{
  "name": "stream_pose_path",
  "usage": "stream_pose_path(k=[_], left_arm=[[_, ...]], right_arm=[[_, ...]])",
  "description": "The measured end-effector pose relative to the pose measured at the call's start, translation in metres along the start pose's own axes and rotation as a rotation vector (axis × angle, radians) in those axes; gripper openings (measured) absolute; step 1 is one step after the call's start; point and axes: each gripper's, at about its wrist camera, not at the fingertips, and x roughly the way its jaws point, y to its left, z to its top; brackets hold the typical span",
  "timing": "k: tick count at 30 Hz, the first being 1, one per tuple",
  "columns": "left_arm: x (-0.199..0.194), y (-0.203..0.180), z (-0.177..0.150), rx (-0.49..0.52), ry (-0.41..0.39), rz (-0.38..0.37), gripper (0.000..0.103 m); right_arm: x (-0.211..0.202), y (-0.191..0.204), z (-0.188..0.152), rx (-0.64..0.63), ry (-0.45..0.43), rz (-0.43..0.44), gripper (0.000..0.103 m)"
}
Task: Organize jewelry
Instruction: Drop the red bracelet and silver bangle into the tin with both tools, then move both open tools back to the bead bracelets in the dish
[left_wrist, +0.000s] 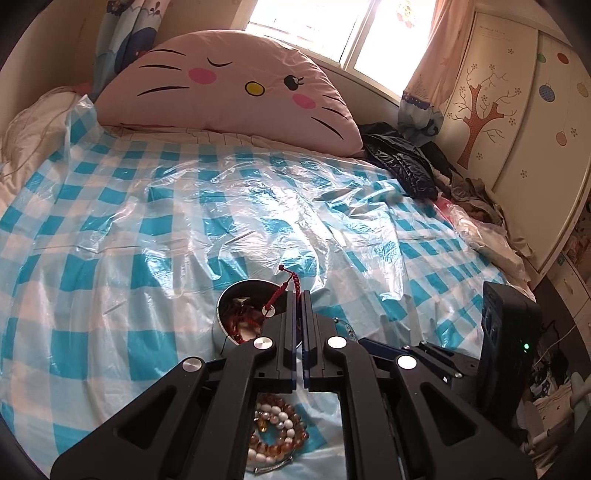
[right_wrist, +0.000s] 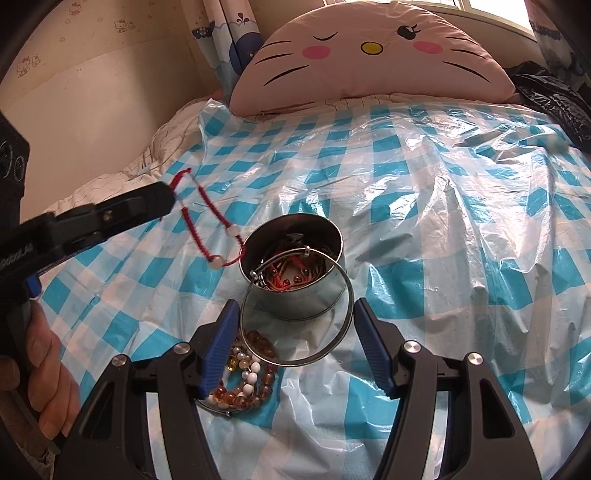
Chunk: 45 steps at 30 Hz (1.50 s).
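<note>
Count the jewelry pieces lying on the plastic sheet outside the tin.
2: the silver bangle leaning against the tin, and the beaded bracelets heap, where more may hide.

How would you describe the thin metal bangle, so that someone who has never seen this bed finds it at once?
On the blue-and-white checked plastic sheet stands a round metal tin full of jewelry. The thin metal bangle leans on the tin's near side, one end hooked over the rim. Unlike the amber and white bead bracelets beside it, it is one plain, open hoop without beads.
</note>
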Motion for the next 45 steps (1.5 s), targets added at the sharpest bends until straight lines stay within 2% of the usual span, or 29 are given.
stream_pose_path(k=[3, 6, 8, 9, 11, 12, 13, 17, 22, 27, 30, 34, 37, 42, 45], left_arm=[[0.033, 0.004, 0.003, -0.026, 0.056, -0.006, 0.003], [0.059, 0.014, -0.001, -0.042, 0.125, 0.072, 0.003], [0.056, 0.022, -0.006, -0.056, 0.126, 0.105, 0.004], [0.051, 0.025, -0.009, -0.058, 0.119, 0.127, 0.010], [0.037, 0.033, -0.016, -0.066, 0.101, 0.174, 0.032], [0.028, 0.037, -0.020, -0.072, 0.084, 0.199, 0.050], [0.018, 0.041, -0.025, -0.079, 0.063, 0.217, 0.058], [-0.010, 0.049, -0.046, -0.104, 0.047, 0.261, 0.060], [-0.012, 0.052, -0.067, -0.119, 0.086, 0.241, 0.064], [-0.006, 0.050, -0.072, -0.097, 0.108, 0.228, 0.064], [-0.006, 0.051, -0.072, -0.094, 0.110, 0.231, 0.064], [-0.010, 0.054, -0.072, -0.096, 0.105, 0.247, 0.064], [-0.018, 0.052, -0.075, -0.082, 0.098, 0.259, 0.066], [-0.040, 0.042, -0.099, -0.016, 0.111, 0.323, 0.071], [-0.055, 0.041, -0.106, -0.030, 0.095, 0.315, 0.072]], right_arm=[[-0.001, -0.003, 0.003, 0.008, -0.007, 0.000, 0.062], [0.001, -0.006, 0.006, 0.014, -0.009, 0.000, 0.062], [0.005, -0.006, 0.009, 0.005, -0.004, -0.002, 0.062], [0.008, -0.005, 0.011, -0.004, -0.001, -0.005, 0.062], [0.014, -0.002, 0.016, -0.024, 0.005, -0.006, 0.062], [0.016, 0.001, 0.019, -0.036, 0.005, -0.008, 0.062], [0.019, 0.003, 0.022, -0.047, 0.005, -0.008, 0.062], [0.032, 0.012, 0.037, -0.082, 0.004, -0.012, 0.062], [0.053, 0.017, 0.055, -0.097, 0.016, -0.010, 0.062], [0.087, 0.018, 0.058, -0.118, 0.107, -0.031, 0.062], [0.093, 0.013, 0.054, -0.100, 0.128, -0.034, 0.071], [0.077, 0.009, 0.047, -0.079, 0.098, -0.029, 0.071], [0.055, 0.004, 0.039, -0.057, 0.078, -0.047, 0.076], [0.008, -0.013, 0.021, 0.028, 0.006, -0.096, 0.079], [-0.019, -0.020, 0.002, 0.068, -0.032, -0.131, 0.081]])
